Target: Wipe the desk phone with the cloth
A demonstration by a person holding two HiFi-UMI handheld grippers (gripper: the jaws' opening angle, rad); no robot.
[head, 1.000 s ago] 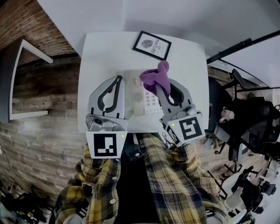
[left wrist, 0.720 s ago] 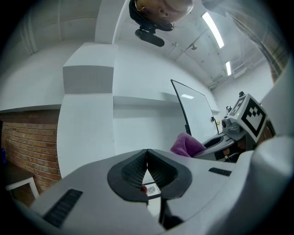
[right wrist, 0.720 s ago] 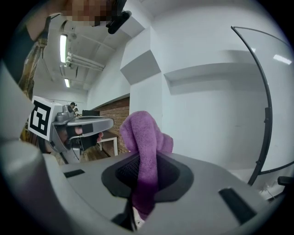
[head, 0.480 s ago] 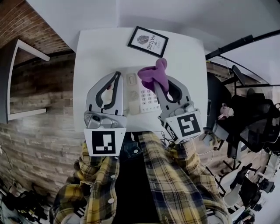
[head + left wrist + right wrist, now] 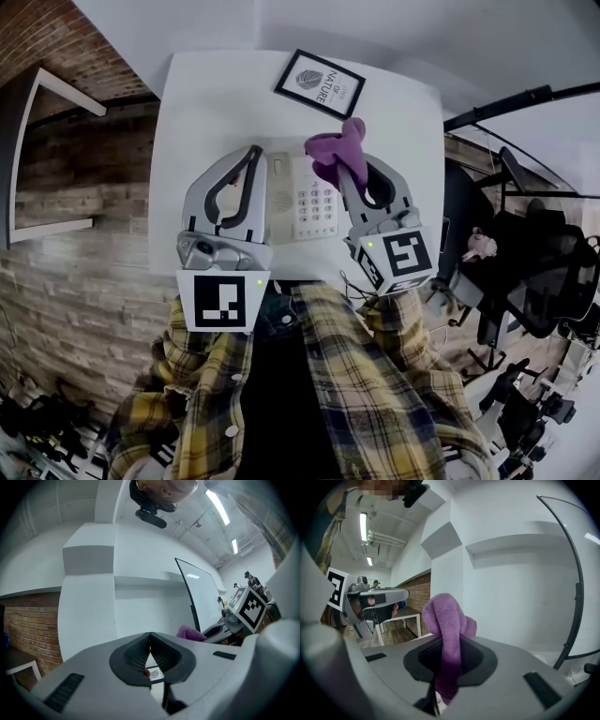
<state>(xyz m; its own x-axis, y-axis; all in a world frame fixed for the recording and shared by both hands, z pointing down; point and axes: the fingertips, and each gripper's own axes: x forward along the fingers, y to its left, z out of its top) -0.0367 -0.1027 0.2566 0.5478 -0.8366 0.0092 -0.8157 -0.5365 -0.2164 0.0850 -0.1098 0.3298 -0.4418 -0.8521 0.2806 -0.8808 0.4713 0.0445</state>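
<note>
Showed the cloth (image 5: 447, 620) as soft, napped purple fabric, matt. Showed the desk phone (image 5: 302, 202) in smooth pale plastic; the left gripper (image 5: 150, 641) and right gripper (image 5: 449, 651) in smooth grey plastic with ribbed matt black pads (image 5: 136, 656); the table (image 5: 206, 103) smooth, white; the wall (image 5: 56, 216) of rough brick.

This looks like an office with a loft finish. At the centre of the head view a white bench (image 5: 206, 103) carries a desk phone (image 5: 305, 202) and a framed print (image 5: 320, 84). Black office chairs (image 5: 534, 272) on wheeled bases crowd the right edge. A bare brick wall (image 5: 84, 253) fills the left side, with a white table (image 5: 47, 103) at upper left. In the left gripper view, strip lights (image 5: 216, 501) run along a plain white ceiling at upper right.
</note>
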